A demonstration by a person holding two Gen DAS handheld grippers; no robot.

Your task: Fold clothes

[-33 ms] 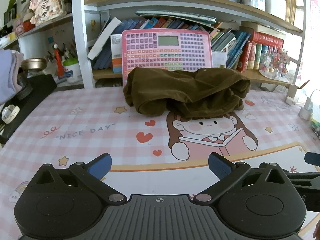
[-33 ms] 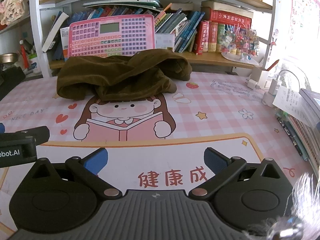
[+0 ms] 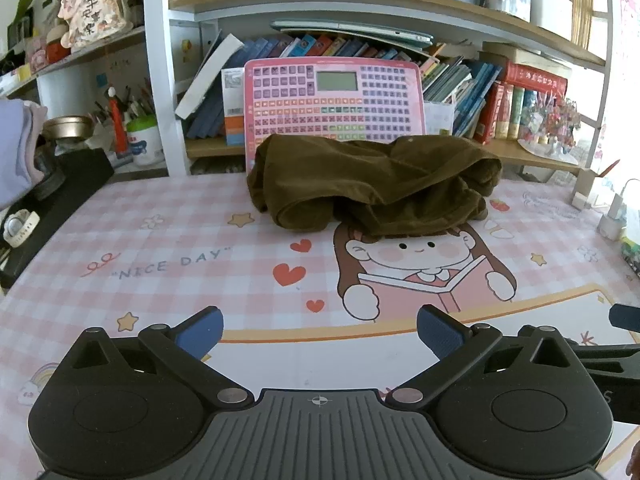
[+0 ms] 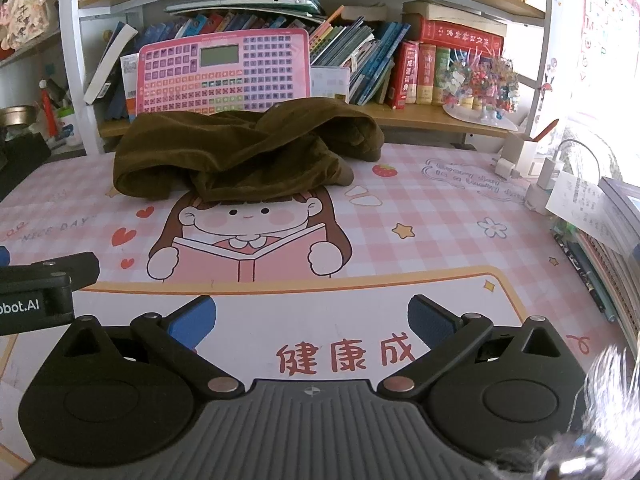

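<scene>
A crumpled dark brown garment [image 3: 372, 184] lies in a heap at the back of the pink checked desk mat [image 3: 160, 240], partly covering the cartoon girl's head. The right wrist view shows the same garment [image 4: 240, 152] at upper left of centre. My left gripper [image 3: 320, 330] hovers over the mat's near part, well short of the garment, jaws wide open and empty. My right gripper [image 4: 311, 320] is alongside it, also open with nothing between its blue pads. Part of the left gripper's black body [image 4: 48, 280] shows at the left edge of the right wrist view.
A pink toy keyboard [image 3: 332, 100] leans on the bookshelf just behind the garment. A black case with a white watch [image 3: 20, 226] and lavender cloth [image 3: 16, 148] sit at far left. Chargers [image 4: 516, 156], pens and stacked books [image 4: 592, 272] line the right edge.
</scene>
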